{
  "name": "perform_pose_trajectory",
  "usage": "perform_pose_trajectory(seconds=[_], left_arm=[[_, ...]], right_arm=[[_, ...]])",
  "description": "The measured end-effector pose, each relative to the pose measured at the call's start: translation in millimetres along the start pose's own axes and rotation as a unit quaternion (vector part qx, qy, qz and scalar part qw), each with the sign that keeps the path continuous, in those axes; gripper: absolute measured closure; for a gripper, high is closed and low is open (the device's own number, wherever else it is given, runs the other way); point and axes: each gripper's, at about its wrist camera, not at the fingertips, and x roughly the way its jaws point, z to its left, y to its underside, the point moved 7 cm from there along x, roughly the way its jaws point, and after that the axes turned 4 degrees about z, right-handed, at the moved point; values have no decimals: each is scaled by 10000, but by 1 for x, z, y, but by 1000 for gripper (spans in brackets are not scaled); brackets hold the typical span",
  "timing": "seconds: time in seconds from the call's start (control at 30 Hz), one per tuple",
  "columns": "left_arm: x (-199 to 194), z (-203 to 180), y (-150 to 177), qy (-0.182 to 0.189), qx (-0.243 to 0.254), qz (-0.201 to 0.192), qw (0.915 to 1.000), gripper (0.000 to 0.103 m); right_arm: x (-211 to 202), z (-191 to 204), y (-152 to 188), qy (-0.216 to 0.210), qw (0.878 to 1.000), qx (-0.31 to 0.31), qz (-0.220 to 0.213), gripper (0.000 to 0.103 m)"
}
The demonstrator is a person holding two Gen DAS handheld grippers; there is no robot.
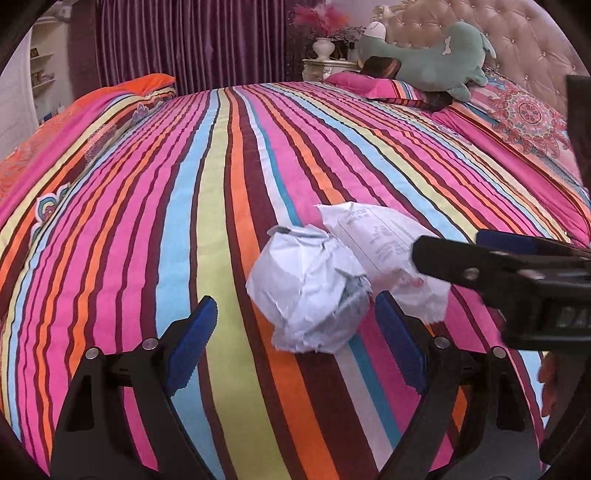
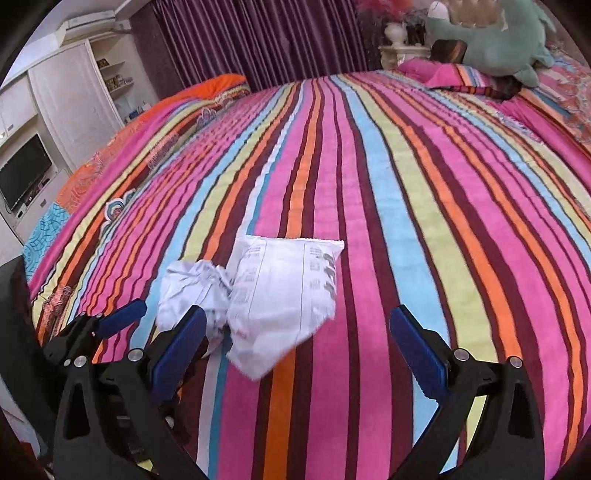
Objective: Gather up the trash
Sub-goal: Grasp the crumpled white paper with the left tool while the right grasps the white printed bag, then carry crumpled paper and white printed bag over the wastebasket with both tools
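Two pieces of trash lie together on the striped bedspread (image 1: 184,203). A crumpled pale paper ball (image 1: 308,291) lies on the left, also seen in the right wrist view (image 2: 192,288). A white printed wrapper (image 1: 384,243) lies on its right, also in the right wrist view (image 2: 280,295). My left gripper (image 1: 295,332) is open, the ball just ahead between its fingers. My right gripper (image 2: 295,343) is open, the wrapper between its fingers. The right gripper also shows at the right of the left wrist view (image 1: 480,266), beside the wrapper.
A green plush toy (image 1: 428,55) rests on pillows by the padded headboard (image 1: 517,33). A folded orange quilt (image 1: 110,99) lies at the bed's far left. Purple curtains (image 1: 192,40), a nightstand with a vase (image 1: 325,48), white cabinets (image 2: 70,96) and a TV (image 2: 22,170) stand beyond.
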Motion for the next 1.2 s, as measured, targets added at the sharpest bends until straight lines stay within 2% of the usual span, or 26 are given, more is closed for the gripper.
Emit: perform_pose_trajectory(seconds=[0.27,0.57,0.67,0.7,0.73,0.77,0.8,0.83,1.0,1.2], left_arm=[[14,1,-11,90,87,-5,9999,18],[41,-4,-13,144,149,306,9993,18],[47,-4,-11,62,167,382,9991,18],[48,-3,-12,64,118,377,9992,20],[48,-2,-13,91,55,362,9993,31],[48,-1,-14,147,8,358,9992,43],[48,1,-15,168,-69,362,9992,44],[48,2,-15,179,-90,375,9991,46],[45,4,-12,201,-171,387,9989,50],[22,6,-3,180,-319,271,9990,50]], right_arm=[[26,0,-6,98,9998,-35,196,8],[52,-8,-14,495,9970,-239,549,8],[55,-12,-13,599,9958,-312,611,9],[55,-12,-13,617,9957,-334,604,12],[53,-12,-13,623,9958,-372,555,24],[51,-11,-13,616,9961,-389,493,31],[50,-12,-13,613,9963,-398,458,48],[49,-12,-12,638,9961,-403,447,54],[42,-15,-9,599,9964,-376,463,59],[13,-21,2,723,9969,-182,255,61]])
